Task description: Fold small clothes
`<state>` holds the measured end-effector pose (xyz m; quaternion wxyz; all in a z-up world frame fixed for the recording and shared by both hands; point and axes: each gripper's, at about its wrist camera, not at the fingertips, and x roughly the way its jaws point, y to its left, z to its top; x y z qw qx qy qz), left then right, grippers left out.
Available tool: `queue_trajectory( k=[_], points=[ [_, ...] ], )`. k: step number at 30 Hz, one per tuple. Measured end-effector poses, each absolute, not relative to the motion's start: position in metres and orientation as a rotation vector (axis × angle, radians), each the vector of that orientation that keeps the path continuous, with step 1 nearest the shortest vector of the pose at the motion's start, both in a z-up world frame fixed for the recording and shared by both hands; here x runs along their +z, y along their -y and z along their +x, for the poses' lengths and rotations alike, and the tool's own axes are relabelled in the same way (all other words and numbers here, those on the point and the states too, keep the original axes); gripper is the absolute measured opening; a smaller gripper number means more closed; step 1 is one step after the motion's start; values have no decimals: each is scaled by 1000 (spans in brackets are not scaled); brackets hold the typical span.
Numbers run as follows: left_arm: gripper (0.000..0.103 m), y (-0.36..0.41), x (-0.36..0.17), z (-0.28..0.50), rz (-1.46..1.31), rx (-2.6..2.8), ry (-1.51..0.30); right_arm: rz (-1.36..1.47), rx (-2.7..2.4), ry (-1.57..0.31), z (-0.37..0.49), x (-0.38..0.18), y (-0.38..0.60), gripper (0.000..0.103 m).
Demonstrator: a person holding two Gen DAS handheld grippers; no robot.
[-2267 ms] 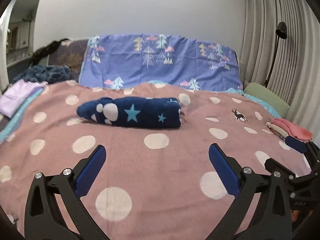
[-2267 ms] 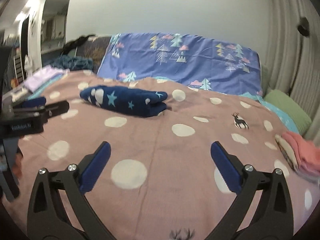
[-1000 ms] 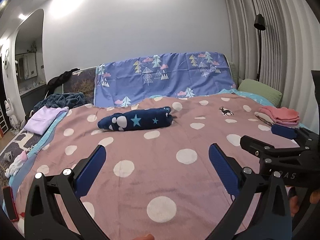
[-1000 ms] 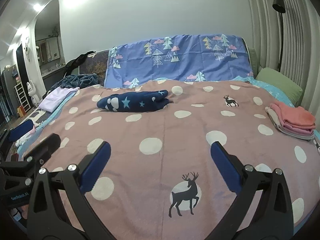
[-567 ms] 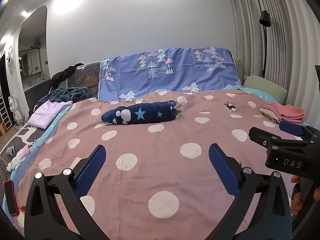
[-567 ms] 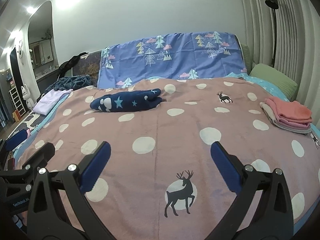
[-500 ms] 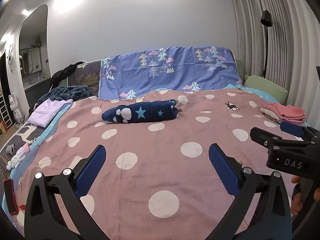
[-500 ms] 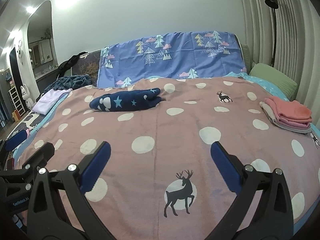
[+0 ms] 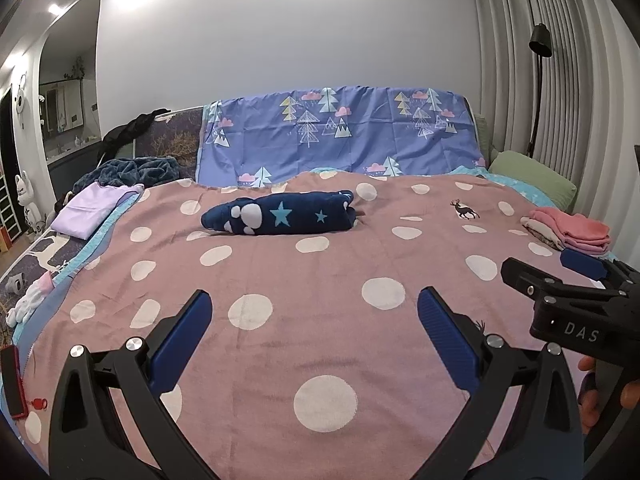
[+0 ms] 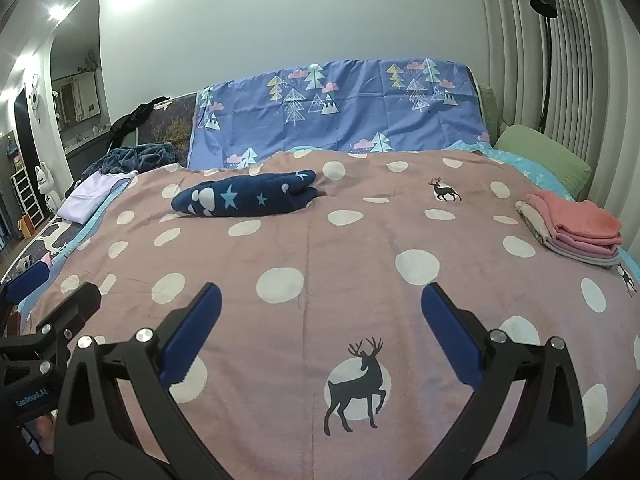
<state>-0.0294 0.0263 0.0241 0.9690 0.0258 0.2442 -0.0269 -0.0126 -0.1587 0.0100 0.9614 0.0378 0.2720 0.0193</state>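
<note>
Clothes: a folded navy bundle [image 9: 280, 216] lies left of centre on the bed's dotted blanket [image 9: 320, 280]; a pink stack [image 10: 576, 228] sits far right. Left gripper [image 9: 316, 332] and right gripper [image 10: 320, 324] hover wide open, empty.

Plain white wall [image 9: 280, 32], pleated curtains [image 9: 560, 80], black floor lamp [image 9: 538, 80].
</note>
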Motion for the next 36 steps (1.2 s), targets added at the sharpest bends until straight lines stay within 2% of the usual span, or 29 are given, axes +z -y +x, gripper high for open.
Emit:
queue_trajectory(
  k=[36],
  points=[
    [102,-28,12,-21,46,-63,-537,52,23,-571,-4,0,159,101]
  ],
)
